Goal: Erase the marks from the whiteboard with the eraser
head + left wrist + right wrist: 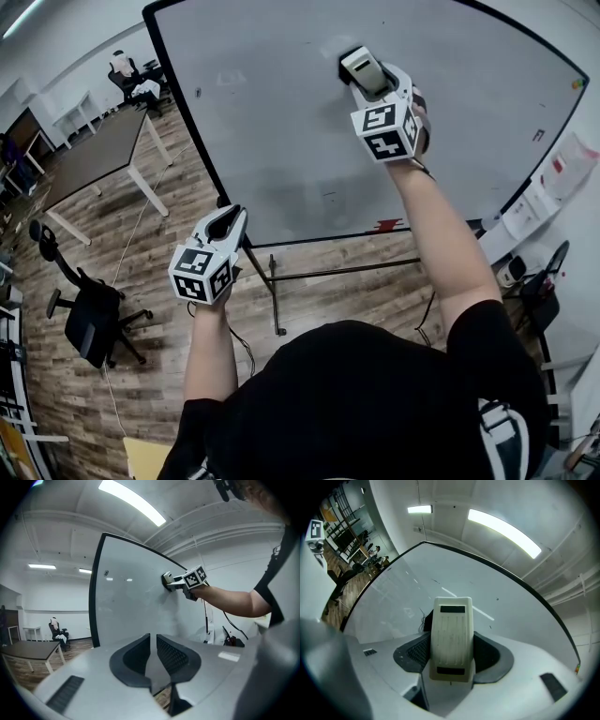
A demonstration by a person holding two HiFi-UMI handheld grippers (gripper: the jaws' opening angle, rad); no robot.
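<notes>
A large whiteboard (281, 131) in a black frame stands in front of me. My right gripper (361, 67) is shut on a white eraser (362, 69) and holds it against the upper middle of the board. In the right gripper view the eraser (451, 639) sits upright between the jaws, with a small black scribble (423, 617) showing just left of it on the whiteboard (497, 592). My left gripper (226, 223) hangs shut and empty by the board's lower left edge. In the left gripper view its jaws (153, 654) nearly touch, and the right gripper (180, 581) shows on the whiteboard (126, 606).
The board's stand (274, 292) reaches the wooden floor below. A dark table (94, 155) and a black office chair (89, 319) are to the left. A small red item (387, 226) sits at the board's bottom edge. Papers (561, 171) hang on the wall at right.
</notes>
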